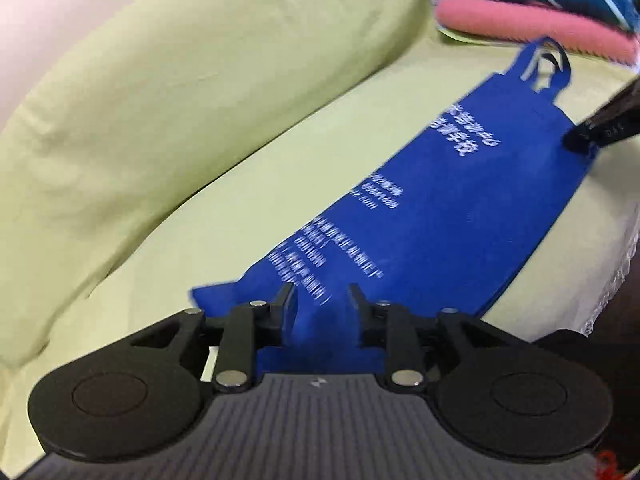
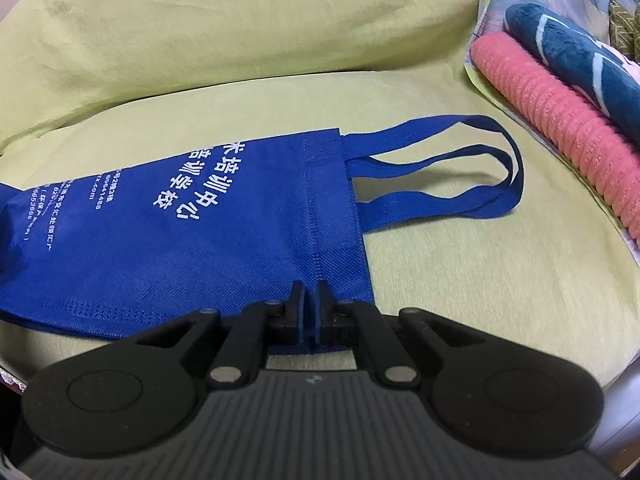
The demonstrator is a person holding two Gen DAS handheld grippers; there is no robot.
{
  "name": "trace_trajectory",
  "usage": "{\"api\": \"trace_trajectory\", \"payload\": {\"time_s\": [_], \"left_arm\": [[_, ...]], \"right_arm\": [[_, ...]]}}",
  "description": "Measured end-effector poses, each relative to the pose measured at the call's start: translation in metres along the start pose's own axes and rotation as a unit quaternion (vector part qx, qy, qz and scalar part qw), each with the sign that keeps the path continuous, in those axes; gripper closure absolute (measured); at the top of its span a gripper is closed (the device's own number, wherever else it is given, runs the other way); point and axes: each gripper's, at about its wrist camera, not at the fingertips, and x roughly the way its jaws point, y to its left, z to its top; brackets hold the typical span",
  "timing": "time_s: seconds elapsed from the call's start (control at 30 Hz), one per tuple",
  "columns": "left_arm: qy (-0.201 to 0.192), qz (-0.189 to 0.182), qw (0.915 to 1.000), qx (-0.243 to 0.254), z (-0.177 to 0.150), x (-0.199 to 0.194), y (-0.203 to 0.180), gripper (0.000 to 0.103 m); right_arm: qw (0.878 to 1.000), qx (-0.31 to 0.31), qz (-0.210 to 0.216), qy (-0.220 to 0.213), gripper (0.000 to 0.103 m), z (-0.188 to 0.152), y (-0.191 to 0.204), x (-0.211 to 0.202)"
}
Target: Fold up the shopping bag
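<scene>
The blue shopping bag (image 2: 192,224) lies flat on a yellow-green sofa seat (image 2: 480,280), its long axis running left to right in the scene: the bottom end toward the left, the mouth and the two handles (image 2: 472,172) toward the right. Each gripper sits at one end of that axis, on the near long edge.

The right gripper (image 2: 310,292) has its jaws almost together, clamped on the near corner of the bag just by the mouth hem; blue cloth shows in the narrow slit between them. The left gripper (image 1: 322,296) is at the bottom end, jaws partly apart with the blue cloth running between them; the view is blurred by motion, and I cannot tell whether they pinch the fabric or only straddle it. In the left wrist view the right gripper's dark tip (image 1: 588,138) shows at the far end of the bag, so the two are well apart along its length.

A fold would likely carry the near edge to the far one, or one end to the other. The back cushion (image 2: 240,20) rises just beyond the far edge and limits room there. To the right, near the handles but apart from them, lies a pink ribbed roll (image 2: 560,132) with a dark teal blanket (image 2: 580,52) beside it.
</scene>
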Motion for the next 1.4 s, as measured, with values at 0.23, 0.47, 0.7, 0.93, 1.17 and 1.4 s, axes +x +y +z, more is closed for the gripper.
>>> {"api": "trace_trajectory", "payload": {"time_s": [0.23, 0.47, 0.7, 0.93, 1.17, 1.4], "left_arm": [[0.063, 0.007, 0.9976, -0.027, -0.019, 0.025, 0.021, 0.081], [-0.065, -0.121, 0.9867, 0.087, 0.023, -0.009, -0.034, 0.078], [-0.027, -0.171, 0.9742, 0.145, 0.019, 0.028, -0.075, 0.103], [-0.024, -0.176, 0.97, 0.166, 0.014, 0.026, -0.073, 0.103], [-0.028, -0.183, 0.9689, 0.164, 0.021, 0.026, -0.076, 0.103], [-0.034, -0.199, 0.9694, 0.14, 0.028, 0.033, -0.071, 0.103]], "right_arm": [[1.0, 0.0, 0.004, 0.006, 0.101, 0.002, -0.002, 0.0], [1.0, 0.007, 0.008, 0.002, 0.101, 0.0, -0.004, 0.0], [0.999, 0.033, 0.027, -0.016, 0.101, -0.005, -0.014, -0.004], [0.958, 0.276, 0.062, -0.05, 0.065, -0.036, -0.052, -0.042], [0.855, 0.488, 0.175, -0.027, 0.068, -0.066, -0.077, -0.001], [0.859, 0.476, 0.182, -0.046, 0.095, -0.057, -0.062, 0.023]]}}
